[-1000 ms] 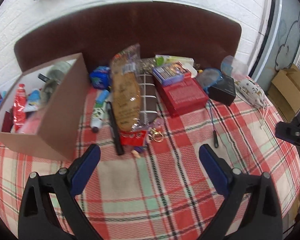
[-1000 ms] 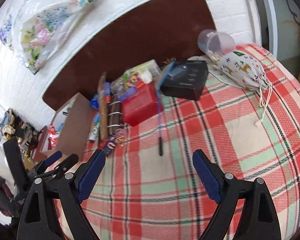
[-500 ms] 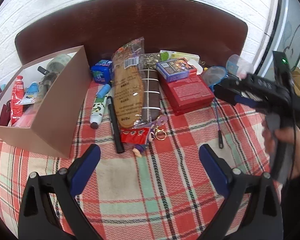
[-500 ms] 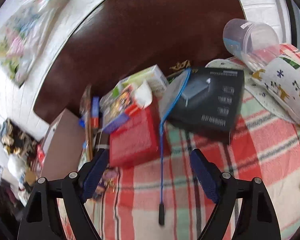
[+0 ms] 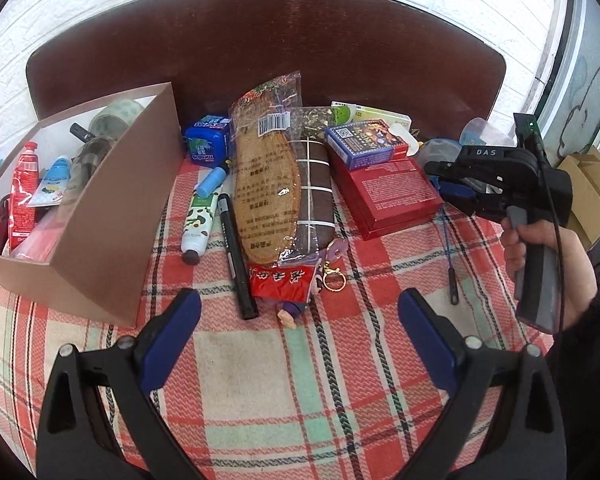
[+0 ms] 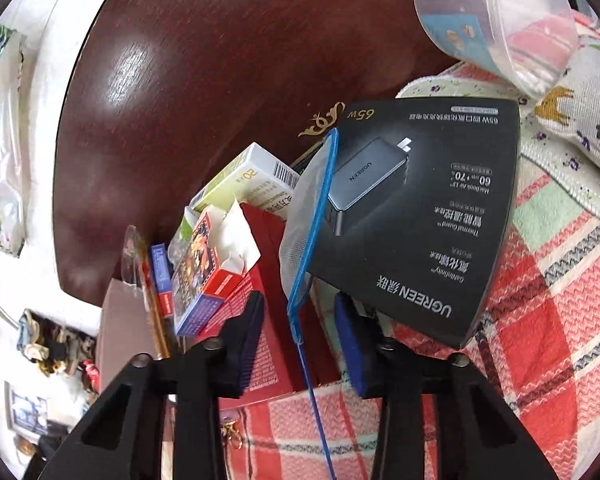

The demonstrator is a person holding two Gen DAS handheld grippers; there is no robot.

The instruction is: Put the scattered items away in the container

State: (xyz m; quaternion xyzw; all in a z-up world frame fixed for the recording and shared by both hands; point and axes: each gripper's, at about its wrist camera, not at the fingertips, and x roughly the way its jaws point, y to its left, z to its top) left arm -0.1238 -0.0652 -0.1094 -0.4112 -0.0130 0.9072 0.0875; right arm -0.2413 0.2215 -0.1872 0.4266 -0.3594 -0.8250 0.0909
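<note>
A brown cardboard box (image 5: 112, 216) stands at the left, holding tubes and tape. Scattered items lie on the plaid cloth: an insole packet (image 5: 266, 184), a black marker (image 5: 236, 256), a white tube (image 5: 198, 224), a red box (image 5: 388, 196) and a small blue-rimmed net (image 6: 308, 220) with a thin handle. My left gripper (image 5: 298, 332) is open and empty above the cloth in front of them. My right gripper (image 6: 300, 344) is part-closed, its fingers either side of the net's blue handle, apart from it. It also shows in the left wrist view (image 5: 456, 184).
A black UGREEN charger box (image 6: 420, 232) leans over the net's right side. A card box (image 6: 208, 276) sits on the red box. A clear plastic cup (image 6: 496, 20) and a printed pouch (image 6: 580, 108) lie at the right. A dark headboard (image 5: 260, 48) runs behind.
My right gripper has moved in toward the net and its jaws have narrowed around the handle. My left gripper has held nearly still and stays open.
</note>
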